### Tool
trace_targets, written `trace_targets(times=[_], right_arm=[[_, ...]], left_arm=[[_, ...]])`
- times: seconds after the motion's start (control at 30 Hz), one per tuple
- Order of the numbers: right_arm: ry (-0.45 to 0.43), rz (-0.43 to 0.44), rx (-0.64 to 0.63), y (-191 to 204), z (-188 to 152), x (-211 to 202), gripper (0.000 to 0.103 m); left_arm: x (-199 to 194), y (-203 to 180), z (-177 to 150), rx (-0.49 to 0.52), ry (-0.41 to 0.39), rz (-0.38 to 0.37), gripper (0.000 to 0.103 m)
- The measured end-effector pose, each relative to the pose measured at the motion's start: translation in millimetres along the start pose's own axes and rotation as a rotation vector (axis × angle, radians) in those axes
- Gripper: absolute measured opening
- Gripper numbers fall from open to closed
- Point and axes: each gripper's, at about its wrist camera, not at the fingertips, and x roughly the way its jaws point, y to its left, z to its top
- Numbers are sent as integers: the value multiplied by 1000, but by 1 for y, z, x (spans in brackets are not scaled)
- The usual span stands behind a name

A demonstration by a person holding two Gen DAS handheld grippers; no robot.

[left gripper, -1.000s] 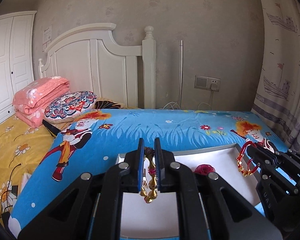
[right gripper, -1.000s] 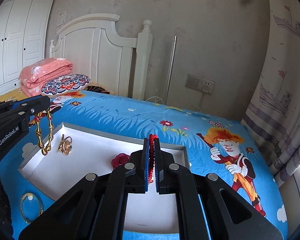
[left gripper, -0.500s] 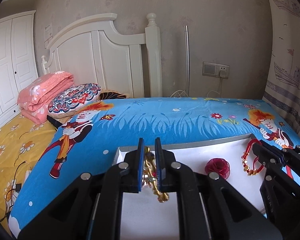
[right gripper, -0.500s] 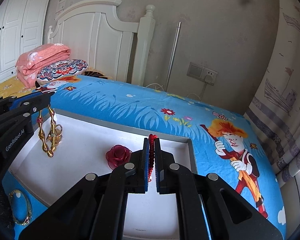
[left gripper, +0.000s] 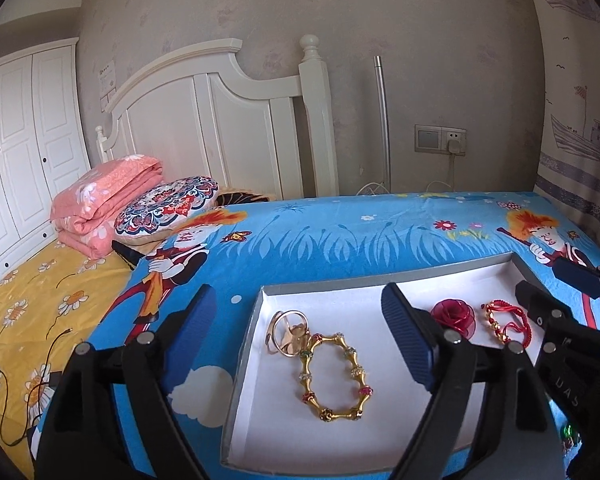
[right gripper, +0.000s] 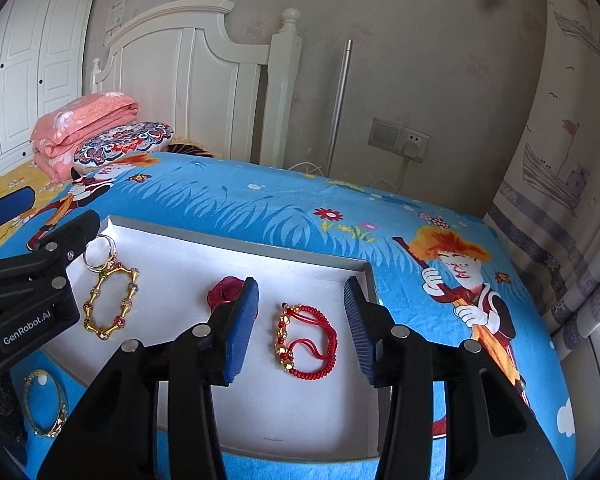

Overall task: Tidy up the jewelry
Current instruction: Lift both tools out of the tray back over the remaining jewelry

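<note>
2 drops to finish cleanly, 1 per side. Left tongs (left gripper: 298, 300) released and spread wide, jaws just opened, nothing pinched between them. Gold bracelet (left gripper: 326, 414) lying flat below on the floor of the white box (left gripper: 244, 360), far end touching the gold ring (left gripper: 286, 330). Right tongs (right gripper: 301, 286) likewise just opened, spread part-way, empty. Red cord bracelet (right gripper: 281, 334) resting on the box floor between the 2 pads but clear of both, just right of the red rose (right gripper: 226, 290).

Lift both tongs straight up before moving sideways, to avoid dragging a cord loop or a link along. Keep the jaws apart on the way out, to avoid snagging the red cord. Check for any strand clinging to the ribbed pads. Leave the pieces apart as laid: gold at the left, red at the right, rose between. Avoid nudging the box wall; light card on a soft bed (left gripper: 340, 240), so likely to shift or tilt.

Next, probably, go for the gold bangle (right gripper: 65, 410) lying outside the box on the bed, near the box's near left corner. Approach low, pinch 1 side of the hoop rather than spanning it, and set it down in the bare near part of the box.
</note>
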Motion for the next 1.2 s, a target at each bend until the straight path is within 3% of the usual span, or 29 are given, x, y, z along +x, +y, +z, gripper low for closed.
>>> trace_targets(times=[0.17, 0.4, 0.67, 0.93, 1.2], right_arm=[[-50, 22, 15, -9, -22, -42, 49], [-57, 19, 38, -21, -78, -84, 52], [-40, 10, 58, -28, -134, -105, 52], [-59, 6, 120, -40, -151, -109, 52], [-3, -3, 155, -47, -161, -94, 52]], left_arm=[[-40, 9, -24, -25, -36, -1, 98], [-82, 12, -80, -37, -43, -42, 98], [-101, 4, -131, 26, -45, -45, 98], [-100, -6, -148, 63, -49, -53, 98], [-94, -1, -152, 43, -50, -69, 98]])
